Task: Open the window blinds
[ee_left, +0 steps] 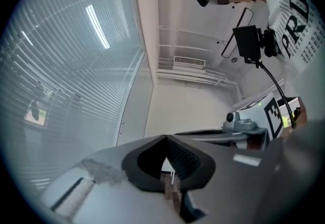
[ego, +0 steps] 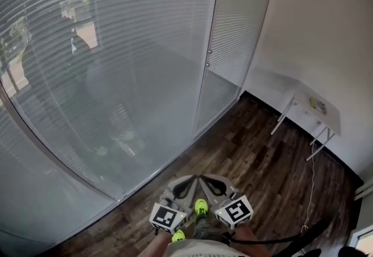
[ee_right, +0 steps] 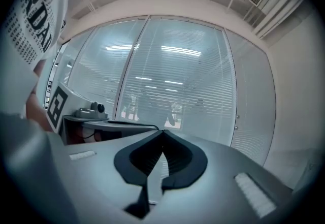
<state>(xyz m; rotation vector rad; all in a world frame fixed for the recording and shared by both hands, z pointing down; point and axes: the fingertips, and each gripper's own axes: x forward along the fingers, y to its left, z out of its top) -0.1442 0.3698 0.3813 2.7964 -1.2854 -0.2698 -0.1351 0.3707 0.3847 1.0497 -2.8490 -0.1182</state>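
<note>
White slatted blinds [ego: 116, 34] hang shut behind a tall glass wall that fills the left and middle of the head view. They also show in the left gripper view as blinds [ee_left: 71, 60] and in the right gripper view as blinds [ee_right: 172, 81]. My left gripper [ego: 190, 178] and right gripper [ego: 203, 179] are held side by side low in the head view, a step back from the glass. Each has its tips together with nothing held: left gripper [ee_left: 165, 137], right gripper [ee_right: 162, 131]. Neither touches the blinds.
A narrower blind panel [ego: 233, 23] with two small knobs [ego: 208, 52] stands right of the wide pane. A white table [ego: 315, 111] sits against the white wall at right. Dark wood floor [ego: 256, 157] runs underfoot, with a thin cable [ego: 312, 180] on it. Neon-yellow shoes [ego: 200, 207] show below the grippers.
</note>
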